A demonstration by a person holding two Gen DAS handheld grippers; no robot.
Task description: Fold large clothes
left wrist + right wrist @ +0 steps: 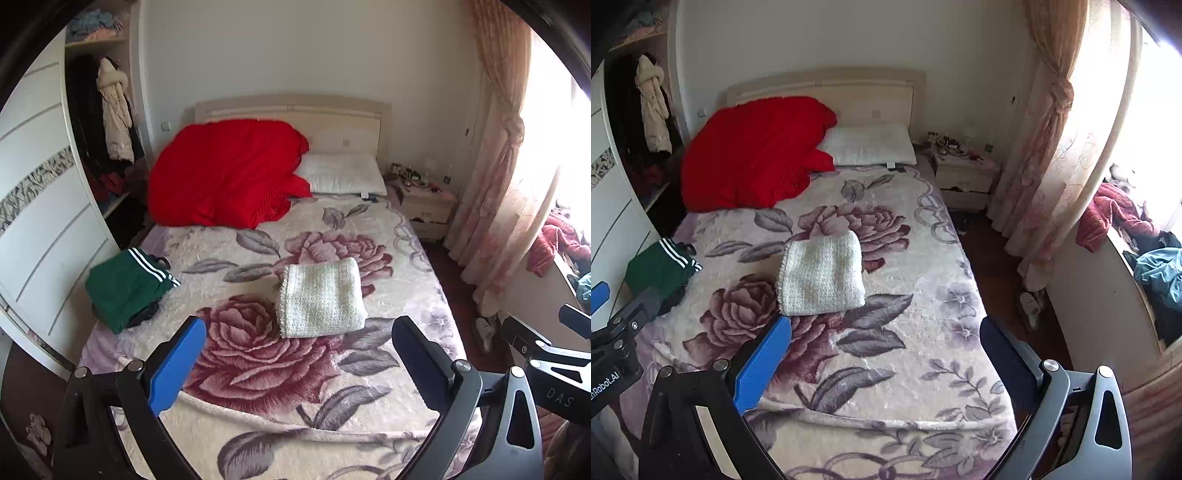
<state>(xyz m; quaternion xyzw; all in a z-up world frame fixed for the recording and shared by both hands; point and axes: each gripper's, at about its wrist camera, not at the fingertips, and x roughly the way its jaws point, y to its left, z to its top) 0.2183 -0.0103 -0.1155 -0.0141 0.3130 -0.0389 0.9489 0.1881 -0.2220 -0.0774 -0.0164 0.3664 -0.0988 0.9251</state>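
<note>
Both grippers' jaws hang released above the floral bedspread point(258, 406), folded white knit point(320, 298) ahead, green garment point(125, 288) left.

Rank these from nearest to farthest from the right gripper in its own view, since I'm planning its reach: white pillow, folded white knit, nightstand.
1. Folded white knit: mid-bed, just beyond the right gripper, slightly left.
2. White pillow: at the head of the bed, beside the red blanket.
3. Nightstand: off the bed, in the right corner; roughly as far as the pillow, hard to separate.
</note>
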